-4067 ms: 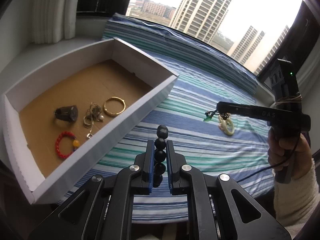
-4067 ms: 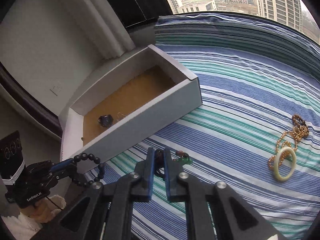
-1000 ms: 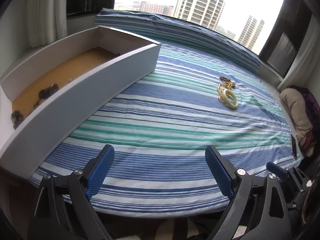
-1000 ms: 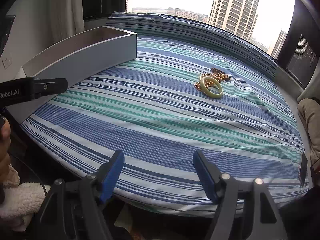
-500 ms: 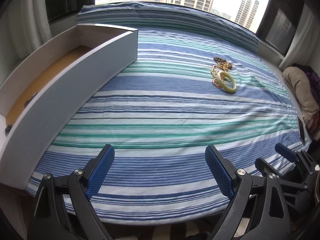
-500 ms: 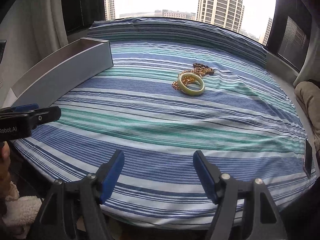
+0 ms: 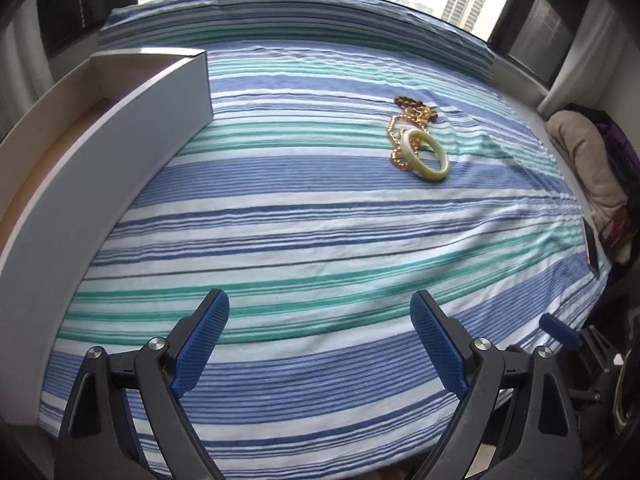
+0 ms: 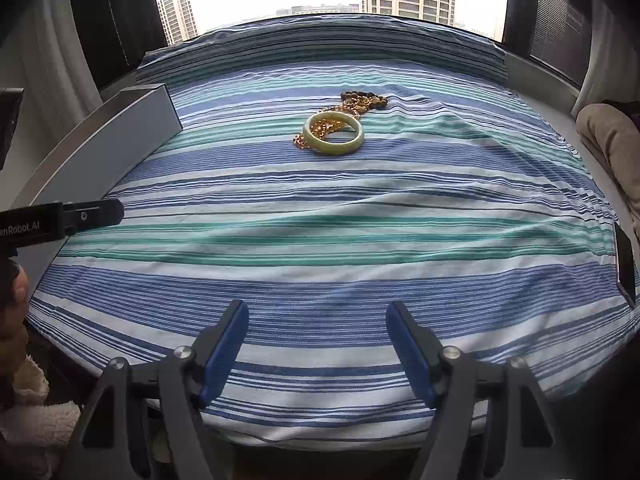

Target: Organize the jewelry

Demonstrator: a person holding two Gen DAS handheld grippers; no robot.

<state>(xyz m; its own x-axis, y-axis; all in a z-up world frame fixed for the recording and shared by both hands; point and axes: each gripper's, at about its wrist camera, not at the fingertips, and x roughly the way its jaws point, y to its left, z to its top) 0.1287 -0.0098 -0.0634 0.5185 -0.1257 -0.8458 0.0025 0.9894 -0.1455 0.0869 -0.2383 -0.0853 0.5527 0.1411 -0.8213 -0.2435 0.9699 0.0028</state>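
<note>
A pale green bangle (image 7: 425, 155) lies on the striped sheet on top of a gold chain (image 7: 408, 120), with a brown bead bracelet (image 7: 408, 101) just behind; all three also show in the right wrist view: bangle (image 8: 333, 136), chain (image 8: 352, 106), beads (image 8: 362, 94). My left gripper (image 7: 319, 334) is open and empty over the near edge of the sheet. My right gripper (image 8: 317, 340) is open and empty, also far short of the jewelry. The white box (image 7: 120, 128) stands at the left; its contents are hidden.
The striped sheet (image 7: 320, 232) covers a platform by the window. The left gripper's finger (image 8: 76, 218) reaches in at the left of the right wrist view. A beige cloth (image 7: 588, 160) lies at the right, and a dark phone (image 8: 625, 268) at the right edge.
Both grippers dropped their pieces into the box earlier and opened. Over the last second both views have swung right, away from the box, so the bangle pile is more central.
</note>
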